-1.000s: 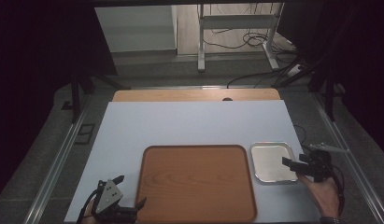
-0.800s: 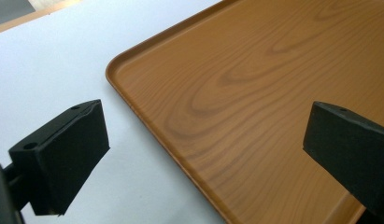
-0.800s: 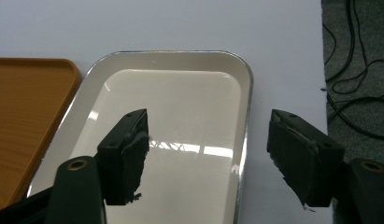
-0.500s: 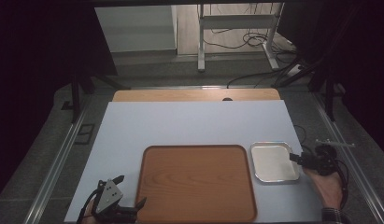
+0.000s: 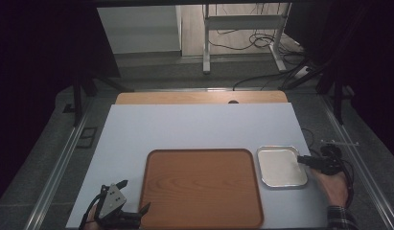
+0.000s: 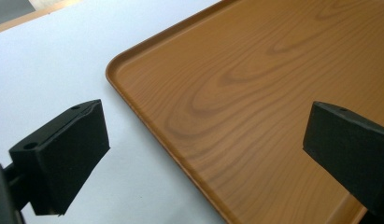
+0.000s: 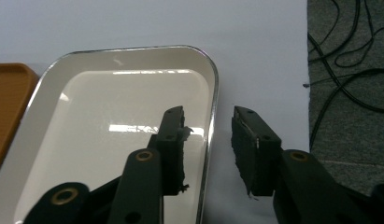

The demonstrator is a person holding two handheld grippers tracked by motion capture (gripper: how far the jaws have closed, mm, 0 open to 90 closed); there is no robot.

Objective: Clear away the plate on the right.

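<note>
Presently, we had the right gripper [image 7: 208, 144] straddling the metal tray's [image 5: 281, 166] near rim, jaws parted, not yet closed.
We held the left gripper [image 6: 203, 154] spread wide over the wooden tray's [image 5: 200, 191] corner, lower centre. Grasping and moving remained, we judged. Both trays sat on a pale table [image 5: 194, 127]; cables [image 5: 252, 40] crossed the dim floor, upper frame.

Left tongs [image 5: 135, 199] spread wide, right tongs [image 5: 300, 159] — jaws parted

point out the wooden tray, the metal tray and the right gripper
wooden tray [image 5: 202, 189]: high view, middle of its floor
metal tray [image 5: 281, 166]: high view, middle of its floor
right gripper [image 7: 207, 149]: right gripper view, gap between its jaws, astride the tray's rim
</note>
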